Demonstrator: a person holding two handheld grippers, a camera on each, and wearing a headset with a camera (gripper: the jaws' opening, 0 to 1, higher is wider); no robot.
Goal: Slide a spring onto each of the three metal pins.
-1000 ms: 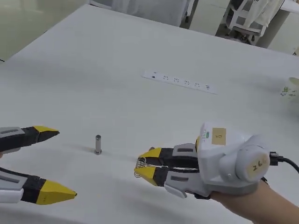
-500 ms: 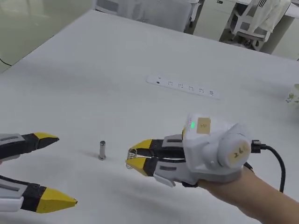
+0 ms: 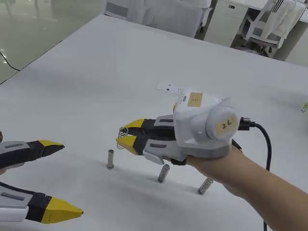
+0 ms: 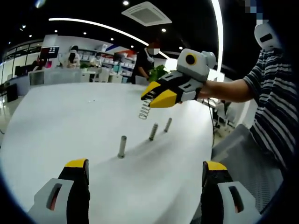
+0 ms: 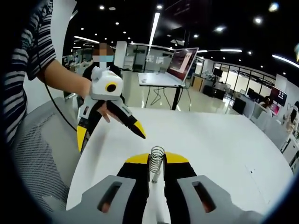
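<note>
A bare metal pin (image 3: pixel 110 159) (image 4: pixel 122 146) stands upright on the white table (image 3: pixel 96 72). To its right stand two pins with springs on them (image 3: pixel 164 173) (image 3: pixel 205 186) (image 4: pixel 153 132) (image 4: pixel 167 124). My right gripper (image 3: pixel 126 137) (image 4: pixel 159 94) (image 5: pixel 157 158) hovers above and just right of the bare pin, shut on a small wire spring (image 3: pixel 123 131) (image 4: pixel 144 110) (image 5: pixel 157 161) that sticks out past its yellow tips. My left gripper (image 3: pixel 60 178) (image 4: pixel 145 165) (image 5: pixel 110 136) sits low at the left, open wide and holding nothing, its jaws pointing toward the bare pin.
A white power strip (image 3: pixel 168 88) lies behind the right gripper, partly hidden by it. A black cable (image 3: pixel 264 149) trails from that gripper over the person's arm. Chairs stand beyond the table's far edge (image 3: pixel 159 19).
The right gripper has risen off the table and moved left with the spring, now above the bare pin. The head camera shifted, bringing two sprung pins into view. The left gripper stays open.
</note>
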